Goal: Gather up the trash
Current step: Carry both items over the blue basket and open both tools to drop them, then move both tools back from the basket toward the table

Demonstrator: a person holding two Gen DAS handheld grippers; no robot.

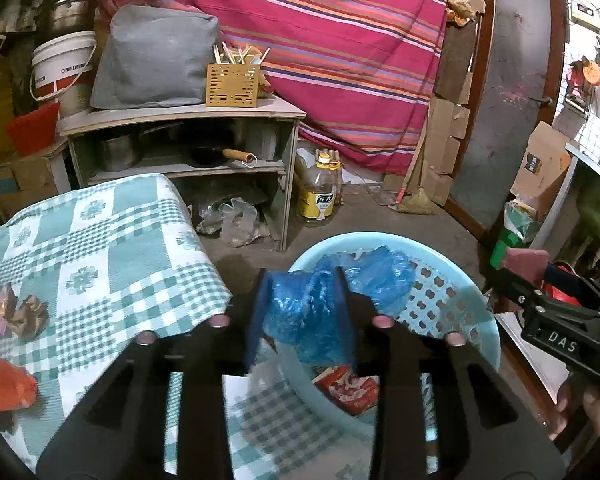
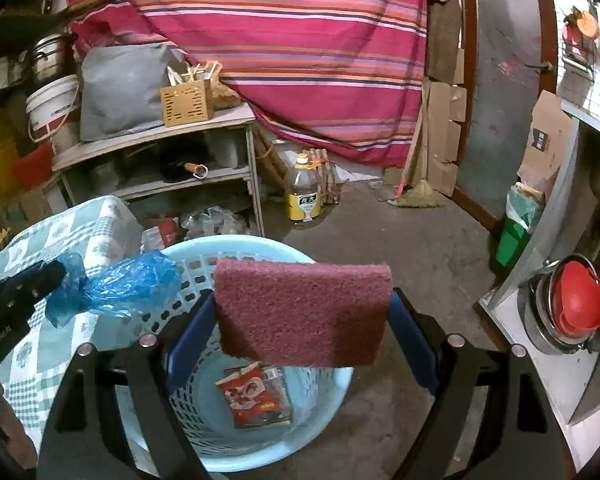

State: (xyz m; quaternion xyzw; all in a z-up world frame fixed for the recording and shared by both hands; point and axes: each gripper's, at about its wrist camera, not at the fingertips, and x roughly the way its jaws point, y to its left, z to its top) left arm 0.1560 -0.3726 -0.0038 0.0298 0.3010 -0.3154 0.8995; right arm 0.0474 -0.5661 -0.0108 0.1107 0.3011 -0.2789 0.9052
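Striped red cloth [image 2: 284, 40] fills the background. At lower centre of both views sits the pale blue basket [image 2: 320, 412], beside the checked desk [image 1: 100, 240]. Left tool [image 1: 302, 304] is clamped on a blue plastic bag [image 1: 300, 312] above the basket rim; right tool [image 2: 302, 320] grips a maroon scouring pad [image 2: 304, 312] over it.

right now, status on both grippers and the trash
Left gripper shut on blue bag, over basket. Right gripper shut on scouring pad, above basket. Red wrapper already inside. Nothing blocking.
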